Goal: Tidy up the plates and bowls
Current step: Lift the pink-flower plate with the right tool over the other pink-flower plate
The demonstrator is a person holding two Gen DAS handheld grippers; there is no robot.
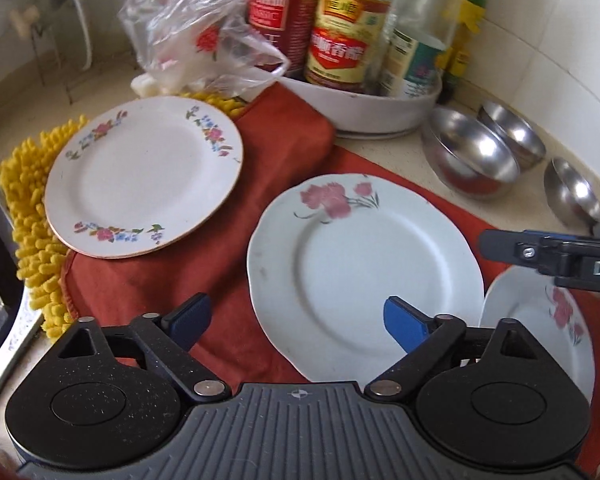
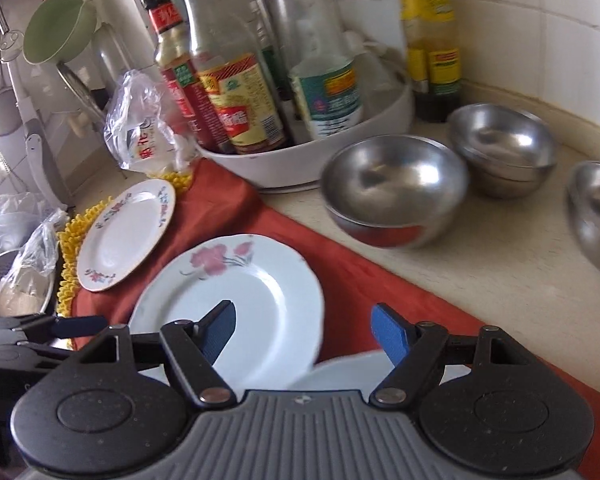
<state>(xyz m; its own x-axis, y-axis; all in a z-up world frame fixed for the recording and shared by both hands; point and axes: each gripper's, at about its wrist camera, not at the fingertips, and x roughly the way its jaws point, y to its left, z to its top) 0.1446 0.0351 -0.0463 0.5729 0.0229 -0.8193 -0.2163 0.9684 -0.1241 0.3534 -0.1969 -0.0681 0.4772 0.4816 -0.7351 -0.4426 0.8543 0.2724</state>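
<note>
A white plate with pink flowers (image 1: 364,276) (image 2: 236,304) lies on the red cloth (image 1: 284,152) in the middle. A gold-rimmed floral plate (image 1: 144,176) (image 2: 126,236) lies to its left on a yellow mat. A third flowered plate (image 1: 540,332) lies at the right, seen under the right gripper (image 2: 304,330). Three steel bowls (image 1: 472,156) (image 2: 396,196) stand on the counter at the back right. My left gripper (image 1: 296,318) is open and empty, above the near edge of the middle plate. My right gripper is open and empty above the plates; one of its fingers (image 1: 504,246) shows in the left wrist view.
A white round tray (image 1: 380,104) (image 2: 312,160) of sauce bottles stands at the back. A clear plastic bag (image 1: 208,28) (image 2: 144,120) lies left of it. The tiled wall (image 2: 540,20) bounds the counter on the right. A sink with a strainer (image 2: 8,280) is at the far left.
</note>
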